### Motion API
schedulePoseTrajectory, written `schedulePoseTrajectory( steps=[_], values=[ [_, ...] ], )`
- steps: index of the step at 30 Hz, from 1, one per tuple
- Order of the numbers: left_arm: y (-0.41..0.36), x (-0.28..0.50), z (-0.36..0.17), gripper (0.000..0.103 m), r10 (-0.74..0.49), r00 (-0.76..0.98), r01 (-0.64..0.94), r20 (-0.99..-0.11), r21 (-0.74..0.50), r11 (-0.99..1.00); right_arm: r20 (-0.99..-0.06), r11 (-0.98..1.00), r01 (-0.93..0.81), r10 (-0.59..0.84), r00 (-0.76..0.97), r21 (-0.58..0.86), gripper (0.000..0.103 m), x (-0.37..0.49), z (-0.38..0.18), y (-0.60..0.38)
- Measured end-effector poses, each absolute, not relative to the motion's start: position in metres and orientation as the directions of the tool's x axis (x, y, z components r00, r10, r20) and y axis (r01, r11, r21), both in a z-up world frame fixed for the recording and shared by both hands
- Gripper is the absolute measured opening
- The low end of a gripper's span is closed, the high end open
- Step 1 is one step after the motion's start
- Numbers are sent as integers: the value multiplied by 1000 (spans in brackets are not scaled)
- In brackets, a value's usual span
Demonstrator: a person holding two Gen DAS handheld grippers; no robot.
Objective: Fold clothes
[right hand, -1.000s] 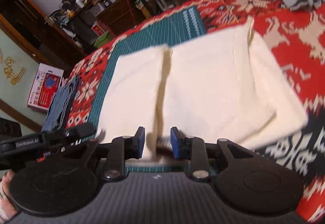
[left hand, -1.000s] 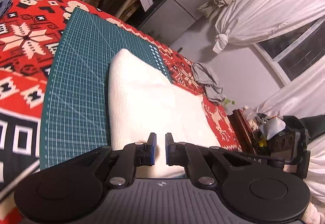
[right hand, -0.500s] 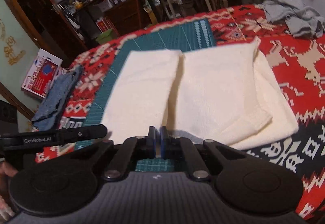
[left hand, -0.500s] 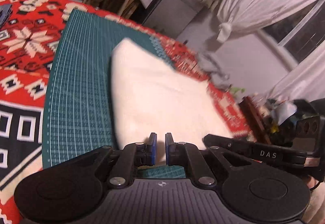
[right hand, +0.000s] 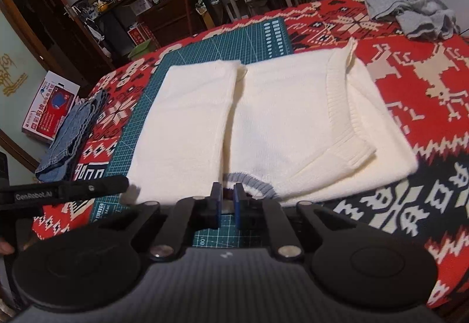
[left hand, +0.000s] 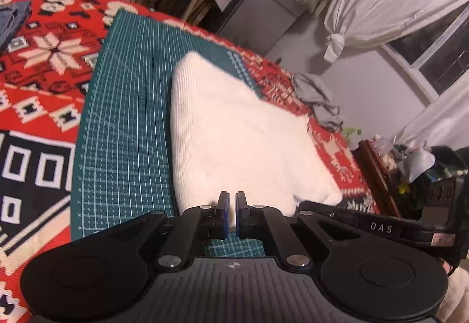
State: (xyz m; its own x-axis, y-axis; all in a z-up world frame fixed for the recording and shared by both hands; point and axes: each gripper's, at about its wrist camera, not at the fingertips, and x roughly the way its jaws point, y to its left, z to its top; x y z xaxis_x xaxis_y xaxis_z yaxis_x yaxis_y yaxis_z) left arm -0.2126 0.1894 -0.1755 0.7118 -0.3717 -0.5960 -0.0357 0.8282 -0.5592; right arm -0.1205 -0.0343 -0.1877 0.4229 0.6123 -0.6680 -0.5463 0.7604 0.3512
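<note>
1. A cream sweater [right hand: 281, 117] lies flat, partly folded, on a green cutting mat [right hand: 258, 38], its right part reaching onto the red patterned blanket [right hand: 425, 59].
2. The left gripper [left hand: 231, 213] sits at the sweater's near edge, fingers almost together with only a thin gap; cloth shows just beyond the tips, but I cannot tell whether they pinch it.
3. The right gripper [right hand: 226, 205] is nearly closed at the grey-trimmed collar [right hand: 252, 180]; whether it holds it is unclear.
4. Folded jeans [right hand: 70, 138] lie far left; a grey garment [right hand: 410, 12] sits far right.
</note>
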Motion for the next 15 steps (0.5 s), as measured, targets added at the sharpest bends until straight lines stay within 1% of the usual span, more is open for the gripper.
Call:
schedulePoseTrajectory(
  steps=[5, 8, 10, 15],
  values=[
    [199, -201, -159, 3, -348, 754, -26, -557, -554, 832, -636, 741, -586, 632, 443, 328, 11, -119, -174, -20],
    [203, -181, -159, 3, -350, 767, -16, -538, -561, 827, -616, 729, -609, 644, 454, 313, 11, -119, -166, -11],
    [202, -167, -164, 3, -341, 762, -25, -550, -552, 834, -603, 721, -624, 652, 460, 302, 11, -118, -161, -6],
    [193, -154, -181, 1, -350, 727, -27, -591, -534, 845, -623, 731, -627, 629, 466, 269, 9, -117, -169, -7]
  ],
)
